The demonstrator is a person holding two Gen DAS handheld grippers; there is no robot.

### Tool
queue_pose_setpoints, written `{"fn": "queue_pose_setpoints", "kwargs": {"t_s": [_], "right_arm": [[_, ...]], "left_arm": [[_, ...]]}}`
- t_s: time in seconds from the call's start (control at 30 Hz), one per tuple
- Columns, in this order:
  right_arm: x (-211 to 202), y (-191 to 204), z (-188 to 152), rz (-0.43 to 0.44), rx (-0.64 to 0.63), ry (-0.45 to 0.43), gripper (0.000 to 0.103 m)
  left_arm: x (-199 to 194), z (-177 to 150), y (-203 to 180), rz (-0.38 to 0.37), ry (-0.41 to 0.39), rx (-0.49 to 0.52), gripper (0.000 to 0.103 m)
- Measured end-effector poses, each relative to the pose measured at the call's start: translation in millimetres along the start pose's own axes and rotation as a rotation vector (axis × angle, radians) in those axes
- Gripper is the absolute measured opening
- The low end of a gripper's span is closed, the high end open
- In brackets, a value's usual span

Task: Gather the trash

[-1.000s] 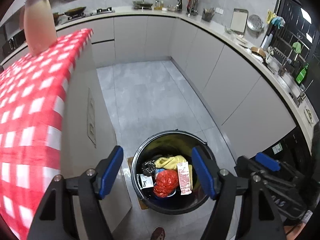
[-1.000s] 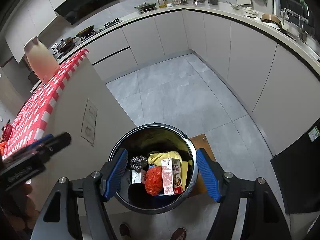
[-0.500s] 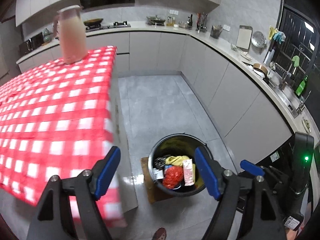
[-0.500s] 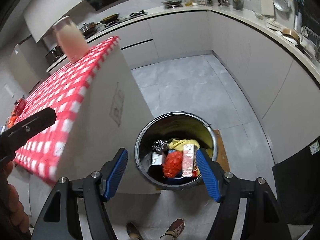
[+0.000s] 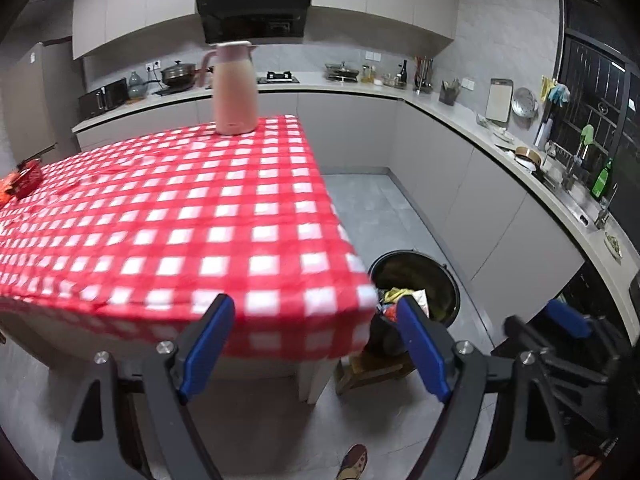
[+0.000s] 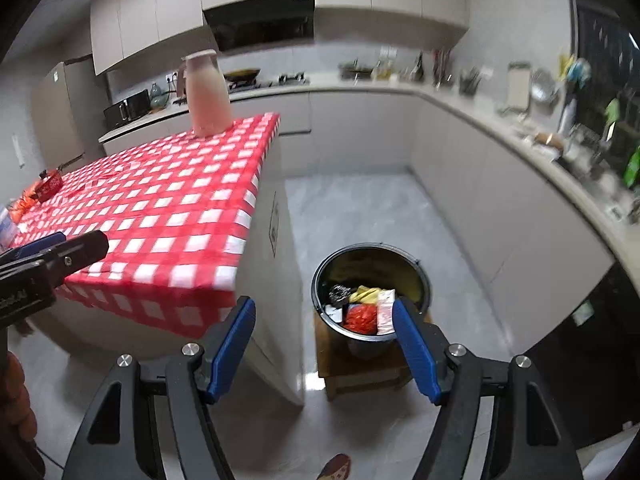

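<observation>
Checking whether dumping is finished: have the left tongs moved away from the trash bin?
Yes. The left tongs pulled up and back; the trash bin now looks smaller, beside the checkered table.

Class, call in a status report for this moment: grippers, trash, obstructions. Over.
Left gripper open, empty. Right gripper open, empty. Trash bin holds wrappers; red packet on far table end. Pink jug stands clear.

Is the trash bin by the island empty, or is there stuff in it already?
Not empty. The black bin holds a pile of trash: a red bag, something yellow, a carton. How deep the pile goes cannot be told.
</observation>
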State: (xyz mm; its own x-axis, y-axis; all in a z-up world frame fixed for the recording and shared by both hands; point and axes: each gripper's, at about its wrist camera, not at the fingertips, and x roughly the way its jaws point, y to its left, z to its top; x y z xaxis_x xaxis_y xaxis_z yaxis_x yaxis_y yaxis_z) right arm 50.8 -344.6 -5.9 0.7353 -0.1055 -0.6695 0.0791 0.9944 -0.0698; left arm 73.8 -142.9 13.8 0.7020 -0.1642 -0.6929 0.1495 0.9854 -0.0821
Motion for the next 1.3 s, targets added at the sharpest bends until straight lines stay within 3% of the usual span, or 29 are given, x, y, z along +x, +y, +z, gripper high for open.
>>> {"fn": "queue_pose_setpoints", "kwargs": {"t_s": [0.13, 0.33, 0.5, 0.9, 1.3], "right_arm": [[-45.8, 17.5, -8.9, -0.02, 0.023, -0.044, 0.079], [-71.6, 21.2, -15.2, 0.012, 0.046, -0.035, 0.081], [-77.1, 14.3, -21.5, 0.046, 0.013, -0.032, 0.081], [-80.1, -30.5, -26.8, 0.067, 0.033, -0.016, 0.081], [-78.7, -38.8, -23.4, 0.083, 0.033, -0.017, 0.081]], "left_arm": [[-19.9, -10.5, 8.3, 0.004, -0.002, -0.026, 0.088], [-41.2, -22.3, 11.3, 0.038, -0.016, -0.07, 0.092], [-53.9, -32.7, -0.4, 0.073, -0.048, -0.098, 0.093], [-58.5, -52.8, -40.5, 0.097, -0.037, -0.115, 0.094], [-59.4, -52.4, -53.6, 0.112, -0.029, -0.105, 0.094]]}}
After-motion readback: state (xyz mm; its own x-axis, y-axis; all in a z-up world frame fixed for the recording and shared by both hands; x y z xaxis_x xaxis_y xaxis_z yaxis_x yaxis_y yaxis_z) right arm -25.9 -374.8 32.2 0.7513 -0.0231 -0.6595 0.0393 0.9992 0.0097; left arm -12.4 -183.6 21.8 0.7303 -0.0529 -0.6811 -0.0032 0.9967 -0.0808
